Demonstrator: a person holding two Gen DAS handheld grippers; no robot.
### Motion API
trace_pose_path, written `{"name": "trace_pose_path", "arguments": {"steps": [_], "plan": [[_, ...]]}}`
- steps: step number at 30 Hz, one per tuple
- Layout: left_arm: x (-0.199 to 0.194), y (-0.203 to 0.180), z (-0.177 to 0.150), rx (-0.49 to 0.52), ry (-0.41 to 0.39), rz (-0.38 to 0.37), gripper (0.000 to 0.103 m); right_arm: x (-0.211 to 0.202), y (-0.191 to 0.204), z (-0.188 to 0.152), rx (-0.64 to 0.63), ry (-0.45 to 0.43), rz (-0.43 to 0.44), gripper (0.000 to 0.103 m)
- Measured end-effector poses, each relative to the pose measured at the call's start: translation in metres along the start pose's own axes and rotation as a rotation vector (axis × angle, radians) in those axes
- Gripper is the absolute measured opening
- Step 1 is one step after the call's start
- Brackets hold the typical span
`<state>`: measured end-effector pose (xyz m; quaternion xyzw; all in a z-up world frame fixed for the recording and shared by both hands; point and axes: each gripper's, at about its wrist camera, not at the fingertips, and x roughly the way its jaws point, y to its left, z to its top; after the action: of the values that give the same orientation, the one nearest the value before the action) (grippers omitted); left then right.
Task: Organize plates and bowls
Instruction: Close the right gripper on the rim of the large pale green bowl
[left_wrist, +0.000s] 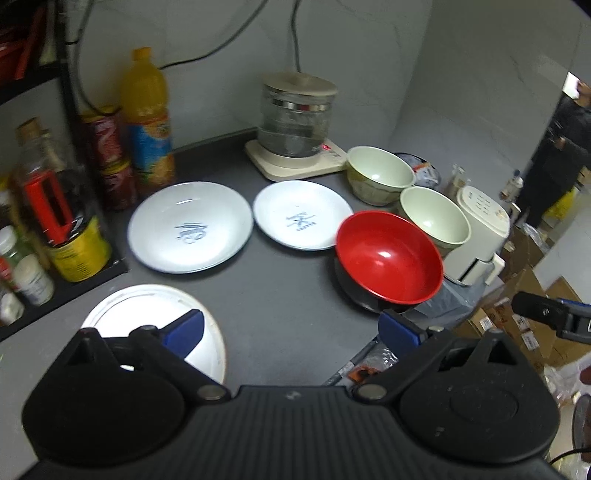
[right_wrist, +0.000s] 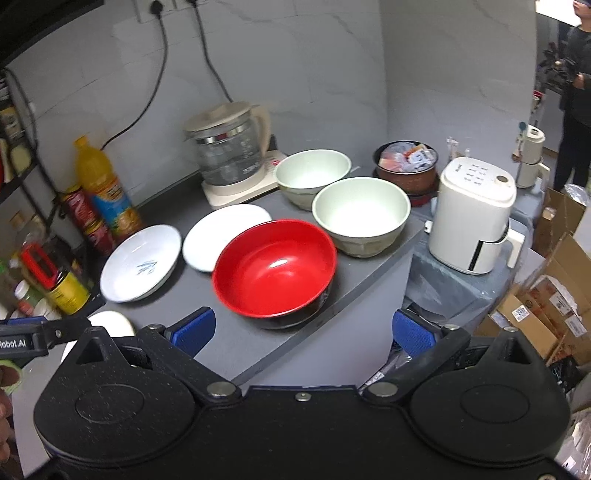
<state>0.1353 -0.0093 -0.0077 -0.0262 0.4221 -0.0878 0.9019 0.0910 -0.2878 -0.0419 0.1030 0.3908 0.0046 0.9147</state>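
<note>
On the grey counter (left_wrist: 280, 295) lie two white plates with blue marks, the left plate (left_wrist: 190, 226) (right_wrist: 140, 263) and the middle plate (left_wrist: 302, 215) (right_wrist: 221, 236). A third white plate (left_wrist: 122, 310) sits near the front left, partly under my left gripper (left_wrist: 291, 332), which is open and holds nothing. A red bowl (left_wrist: 388, 258) (right_wrist: 275, 267) stands at the counter's front right edge. Behind it are two pale green bowls, the near one (left_wrist: 434, 218) (right_wrist: 360, 214) and the far one (left_wrist: 380, 177) (right_wrist: 312, 173). My right gripper (right_wrist: 303, 330) is open just in front of the red bowl.
A glass kettle (left_wrist: 295, 122) on its base stands at the back wall. Bottles and cans (left_wrist: 147, 118) fill a rack on the left. A white appliance (right_wrist: 474, 218) and a pot with packets (right_wrist: 406, 162) stand right of the counter. Cardboard boxes (right_wrist: 546, 306) lie lower right. A person stands far right.
</note>
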Motion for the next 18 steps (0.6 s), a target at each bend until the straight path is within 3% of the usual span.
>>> {"name": "trace_pose_path", "arguments": {"steps": [9,18], "plan": [[0.03,-0.003,0.022,0.051,0.043,-0.05,0.1,0.011,-0.01,0.012,0.049,-0.009,-0.067,0.103],[0.058,-0.023,0.048,0.052,0.047,-0.075,0.1,0.035,-0.04,0.036,0.088,-0.022,-0.031,0.103]]}}
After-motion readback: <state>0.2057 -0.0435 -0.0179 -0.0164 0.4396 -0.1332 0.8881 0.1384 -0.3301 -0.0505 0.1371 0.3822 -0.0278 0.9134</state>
